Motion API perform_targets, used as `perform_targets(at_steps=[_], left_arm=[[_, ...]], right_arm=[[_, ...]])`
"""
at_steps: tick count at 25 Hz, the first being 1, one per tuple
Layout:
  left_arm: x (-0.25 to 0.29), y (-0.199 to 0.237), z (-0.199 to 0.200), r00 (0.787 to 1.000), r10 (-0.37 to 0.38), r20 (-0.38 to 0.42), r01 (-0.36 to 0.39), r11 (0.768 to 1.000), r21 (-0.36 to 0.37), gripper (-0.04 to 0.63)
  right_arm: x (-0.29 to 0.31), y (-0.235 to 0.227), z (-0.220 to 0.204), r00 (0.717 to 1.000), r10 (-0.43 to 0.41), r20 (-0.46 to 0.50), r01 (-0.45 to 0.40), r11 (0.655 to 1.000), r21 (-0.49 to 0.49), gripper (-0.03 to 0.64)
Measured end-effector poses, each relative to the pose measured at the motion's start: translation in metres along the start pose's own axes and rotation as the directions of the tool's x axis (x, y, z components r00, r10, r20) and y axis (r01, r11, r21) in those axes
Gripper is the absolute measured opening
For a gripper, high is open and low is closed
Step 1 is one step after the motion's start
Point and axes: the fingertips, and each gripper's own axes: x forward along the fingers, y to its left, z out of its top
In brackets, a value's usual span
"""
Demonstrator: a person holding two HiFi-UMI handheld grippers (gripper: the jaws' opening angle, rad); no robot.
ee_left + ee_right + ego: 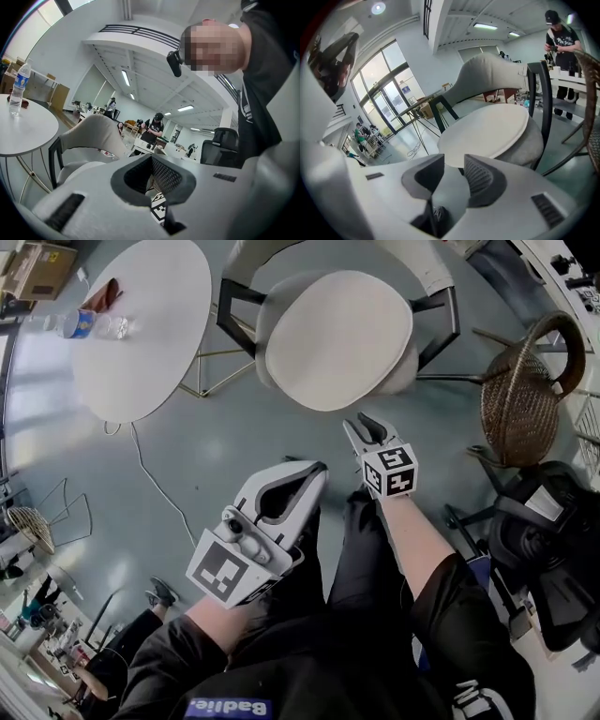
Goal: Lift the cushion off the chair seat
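A round cream cushion (337, 338) lies flat on the grey seat of a black-framed chair (433, 310). In the right gripper view the cushion (485, 129) fills the middle, just beyond the jaws. My right gripper (363, 425) hangs just short of the cushion's near edge, without touching it. This gripper (453, 164) is open, with only floor showing between its pads. My left gripper (314, 468) is lower and further back, over my lap, with its tips together and nothing held. From the left gripper (151, 157) I see the chair's pale backrest (93, 133).
A round white table (141, 324) with a water bottle (89, 324) stands left of the chair. A wicker chair (525, 395) stands to the right and a black office chair (544, 549) nearer me. A white cable (155, 474) lies on the grey floor. People stand far off.
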Motion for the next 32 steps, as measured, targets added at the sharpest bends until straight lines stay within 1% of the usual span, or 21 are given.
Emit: perform_targets(at_steps=[4,6,8,10,13,16,19,23,26,28,32], left_arm=[[0.002,0.006,-0.013,1.000,-0.007,-0.029,0.006,1.000,-0.016,0.015],[0.001,0.010,-0.017,0.999,-0.007,-0.032,0.007,1.000,-0.007,0.015],[-0.002,0.012,-0.023,0.999,-0.007,-0.043,0.007,1.000,-0.005,0.015],[-0.006,0.013,-0.031,0.998,-0.007,-0.067,0.005,1.000,-0.023,0.015],[-0.011,0.017,-0.040,0.996,-0.004,-0.091,0.001,1.000,-0.032,0.015],[-0.013,0.021,-0.045,0.995,-0.004,-0.099,0.000,0.999,-0.034,0.015],[-0.015,0.025,-0.048,0.995,-0.006,-0.104,0.002,0.999,-0.037,0.015],[-0.018,0.031,-0.054,0.993,-0.002,-0.116,-0.003,0.999,-0.042,0.015],[-0.020,0.034,-0.057,0.992,0.003,-0.124,-0.009,0.999,-0.047,0.015],[-0.022,0.035,-0.057,0.992,0.006,-0.124,-0.012,0.999,-0.047,0.015],[-0.029,0.030,-0.047,0.992,0.009,-0.124,-0.016,0.999,-0.050,0.015]], right_arm=[[0.022,-0.012,-0.017,1.000,0.005,-0.005,-0.004,0.996,0.084,0.125],[0.031,-0.017,-0.025,1.000,0.016,0.002,-0.016,0.989,0.150,0.140],[0.040,-0.021,-0.031,0.999,0.030,0.019,-0.033,0.973,0.226,0.147],[0.047,-0.025,-0.033,0.998,0.043,0.050,-0.056,0.950,0.307,0.147],[0.057,-0.028,-0.031,0.992,0.064,0.108,-0.104,0.899,0.426,0.149],[0.065,-0.030,-0.029,0.986,0.078,0.145,-0.141,0.855,0.500,0.149],[0.072,-0.031,-0.028,0.982,0.085,0.171,-0.166,0.820,0.548,0.152],[0.083,-0.031,-0.026,0.976,0.104,0.193,-0.199,0.792,0.577,0.152],[0.089,-0.031,-0.026,0.976,0.111,0.188,-0.202,0.786,0.584,0.150],[0.088,-0.029,-0.023,0.974,0.113,0.196,-0.208,0.787,0.581,0.119],[0.074,-0.020,-0.011,0.971,0.112,0.211,-0.215,0.796,0.566,0.083]])
